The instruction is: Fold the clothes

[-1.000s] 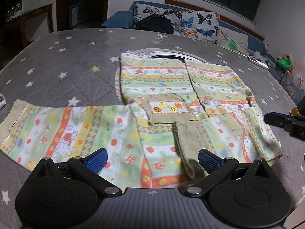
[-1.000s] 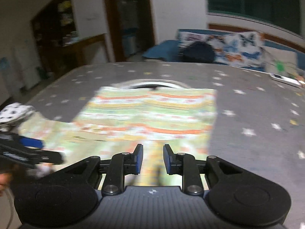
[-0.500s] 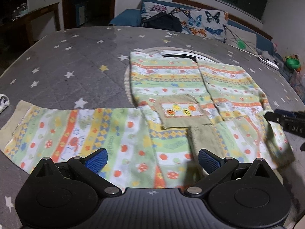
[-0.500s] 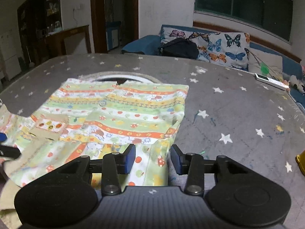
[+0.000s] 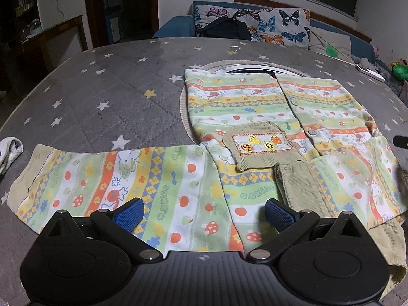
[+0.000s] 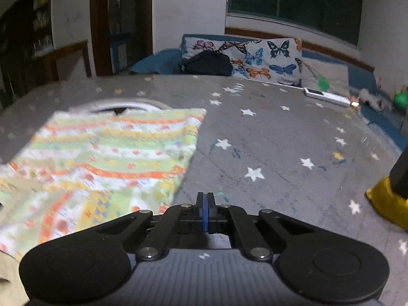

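Note:
A child's striped, patterned cardigan (image 5: 255,107) lies flat on the grey star-print table (image 5: 102,86). Its left sleeve (image 5: 122,178) stretches out to the left; the right sleeve (image 5: 357,173) is folded across the lower body. My left gripper (image 5: 202,213) is open, just above the near hem, holding nothing. In the right wrist view the cardigan (image 6: 107,148) lies to the left, blurred. My right gripper (image 6: 205,211) is shut with nothing between its pads, over bare table right of the garment's edge.
A white cloth (image 5: 9,150) lies at the table's left edge. A yellow and black object (image 6: 390,193) stands at the right. A remote (image 6: 329,97) lies at the far right. A sofa with butterfly cushions (image 5: 255,25) and a black bag (image 5: 224,29) stands behind.
My right gripper has closed and swung right, off the folded sleeve onto bare table. My left gripper stayed open and shifted slightly left along the hem.

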`<control>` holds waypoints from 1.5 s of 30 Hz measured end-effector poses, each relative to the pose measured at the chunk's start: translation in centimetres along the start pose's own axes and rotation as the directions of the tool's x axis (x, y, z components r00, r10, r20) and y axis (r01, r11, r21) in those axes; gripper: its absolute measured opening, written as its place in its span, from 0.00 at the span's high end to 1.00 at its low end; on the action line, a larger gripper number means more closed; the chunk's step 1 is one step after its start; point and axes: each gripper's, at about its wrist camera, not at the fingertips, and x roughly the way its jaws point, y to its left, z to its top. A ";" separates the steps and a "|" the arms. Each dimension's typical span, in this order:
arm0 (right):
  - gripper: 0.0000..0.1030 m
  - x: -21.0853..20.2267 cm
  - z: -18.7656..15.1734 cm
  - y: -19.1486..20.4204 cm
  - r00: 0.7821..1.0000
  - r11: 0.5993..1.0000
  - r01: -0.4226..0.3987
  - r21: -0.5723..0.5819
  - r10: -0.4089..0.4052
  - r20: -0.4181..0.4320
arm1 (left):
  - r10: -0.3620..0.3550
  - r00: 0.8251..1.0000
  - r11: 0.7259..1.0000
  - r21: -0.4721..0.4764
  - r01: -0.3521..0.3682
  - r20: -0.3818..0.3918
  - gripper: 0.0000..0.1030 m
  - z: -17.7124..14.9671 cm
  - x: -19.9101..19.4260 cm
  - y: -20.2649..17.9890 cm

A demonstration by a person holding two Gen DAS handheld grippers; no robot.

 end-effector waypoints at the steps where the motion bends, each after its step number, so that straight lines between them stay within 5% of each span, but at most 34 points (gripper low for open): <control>1: 0.99 -0.2 0.2 0.3 1.000 1.000 -0.029 -0.007 0.029 0.009 | 0.003 1.000 1.000 0.001 -0.003 0.001 0.00 0.0 0.0 0.0; 5: 0.95 0.0 0.8 2.9 0.997 0.993 -0.065 -0.099 0.068 0.025 | 0.001 1.000 1.000 -0.004 -0.001 0.002 0.00 0.0 0.0 0.0; 7: 0.79 0.7 0.9 4.3 0.998 0.987 -0.062 -0.146 0.066 0.018 | 0.001 1.000 1.000 -0.002 -0.001 0.002 0.00 0.0 0.0 0.0; 13: 0.75 2.5 0.5 5.0 1.000 0.971 0.015 -0.240 -0.014 0.009 | 0.005 1.000 1.000 0.000 -0.005 0.002 0.00 0.0 0.1 0.0; 15: 0.63 2.6 0.5 4.4 0.998 0.968 0.061 -0.243 -0.058 0.018 | 0.005 1.000 1.000 0.002 -0.005 0.006 0.00 -0.1 0.1 0.0; 23: 0.65 1.6 0.5 1.8 0.993 0.980 0.119 -0.162 -0.117 0.024 | 0.006 1.000 1.000 0.000 -0.006 0.007 0.00 0.0 0.2 0.2; 28: 0.65 -1.6 -0.5 0.7 0.999 0.995 -0.049 -0.085 0.050 0.008 | -0.006 1.000 1.000 -0.017 0.006 0.008 0.03 0.3 -0.3 0.4; 33: 0.65 -4.4 -3.2 2.1 0.988 0.978 -0.148 -0.146 0.141 -0.060 | -0.117 0.991 0.993 0.016 0.117 0.067 0.10 0.7 -2.2 -0.6; 36: 0.65 -5.1 -4.4 2.4 0.983 0.973 -0.170 -0.154 0.157 -0.090 | -0.166 0.985 0.986 0.028 0.165 0.053 0.19 1.3 -1.5 -1.5; 45: 0.64 -6.0 -5.0 2.1 0.987 0.979 -0.142 -0.148 0.129 -0.094 | -0.172 0.985 0.983 0.072 0.169 0.031 0.22 2.0 0.8 -3.1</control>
